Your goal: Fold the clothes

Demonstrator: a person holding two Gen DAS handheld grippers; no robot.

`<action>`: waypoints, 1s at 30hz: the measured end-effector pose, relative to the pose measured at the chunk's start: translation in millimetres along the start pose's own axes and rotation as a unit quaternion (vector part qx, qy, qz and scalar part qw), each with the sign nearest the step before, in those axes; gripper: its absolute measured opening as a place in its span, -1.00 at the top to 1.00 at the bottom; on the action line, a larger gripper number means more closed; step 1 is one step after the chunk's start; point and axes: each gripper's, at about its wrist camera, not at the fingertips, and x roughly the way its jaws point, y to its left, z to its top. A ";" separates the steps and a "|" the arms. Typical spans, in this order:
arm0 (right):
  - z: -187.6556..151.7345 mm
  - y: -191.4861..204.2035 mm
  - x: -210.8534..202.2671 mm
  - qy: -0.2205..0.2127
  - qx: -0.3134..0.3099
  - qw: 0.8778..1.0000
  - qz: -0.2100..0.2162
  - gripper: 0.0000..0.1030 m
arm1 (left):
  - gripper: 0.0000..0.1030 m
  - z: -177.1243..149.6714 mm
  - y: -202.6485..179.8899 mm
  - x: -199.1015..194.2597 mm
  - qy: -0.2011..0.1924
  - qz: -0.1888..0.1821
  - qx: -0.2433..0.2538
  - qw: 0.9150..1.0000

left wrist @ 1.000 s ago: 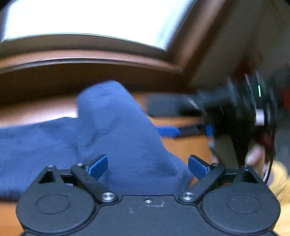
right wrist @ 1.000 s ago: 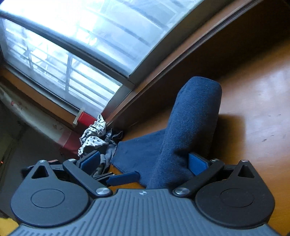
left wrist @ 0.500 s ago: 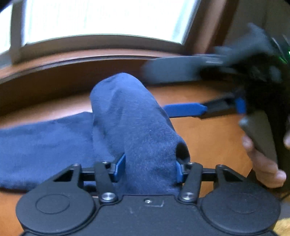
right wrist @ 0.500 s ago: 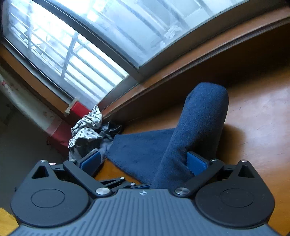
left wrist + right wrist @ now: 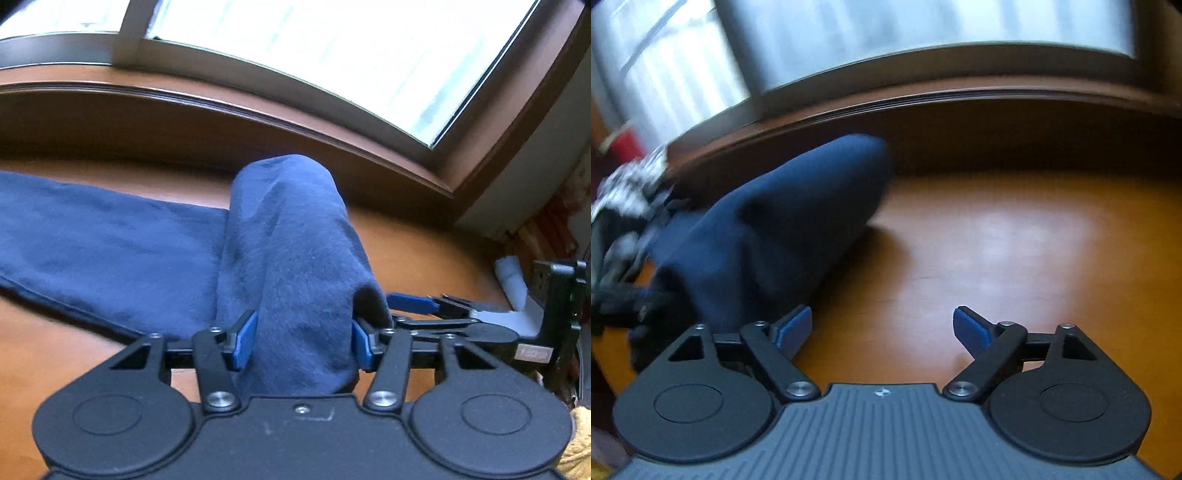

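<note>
The left hand-held gripper (image 5: 301, 341) pinches a raised fold of the navy cloth (image 5: 291, 258); both blue pads (image 5: 243, 339) press into the fabric from either side. From the pads the fold rises as a rounded hump, and beyond and to the left of it the rest of the cloth lies flat on the orange-brown desk (image 5: 55, 350), reaching to the picture's left edge. Just right of the hump, the right hand-held gripper (image 5: 410, 303) shows one blue finger lying close to the cloth's edge, its black body further right. Behind the hump runs a dark wooden sill (image 5: 221, 110), and above that a bright window (image 5: 332, 48).

In the right wrist view, the right hand-held gripper (image 5: 882, 326) has its jaws spread wide and closing, with only bare desk (image 5: 997, 258) between them. The cloth (image 5: 775, 229) sits to the left of this gripper; the left pad (image 5: 794, 326) is just beside the fabric's near edge, though blur leaves it unclear whether they touch. The hump leans away toward the sill (image 5: 960, 110). Left of the cloth, a blurred patterned garment (image 5: 631, 188) lies bunched near the desk's far corner, and a dark gripper part (image 5: 617, 299) meets the cloth at its left side. The window (image 5: 886, 33) fills the top
</note>
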 end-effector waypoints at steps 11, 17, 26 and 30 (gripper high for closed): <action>47.2 60.4 27.0 -0.022 -0.095 0.992 0.082 -0.66 | -0.44 -25.7 -5.6 -8.2 -0.039 0.062 0.040 0.996; 44.7 76.6 29.4 -0.002 -0.112 0.988 0.109 -0.66 | -0.39 -35.3 -8.2 -2.0 -0.030 0.061 0.025 0.997; 37.6 119.3 47.6 0.020 -0.171 0.976 0.136 -0.69 | -0.42 -50.0 -18.6 -11.2 -0.023 0.086 0.014 0.996; 45.7 122.4 35.8 0.005 -0.189 0.971 0.150 -0.67 | -0.46 -30.2 -33.3 -38.3 -0.081 0.108 0.044 0.990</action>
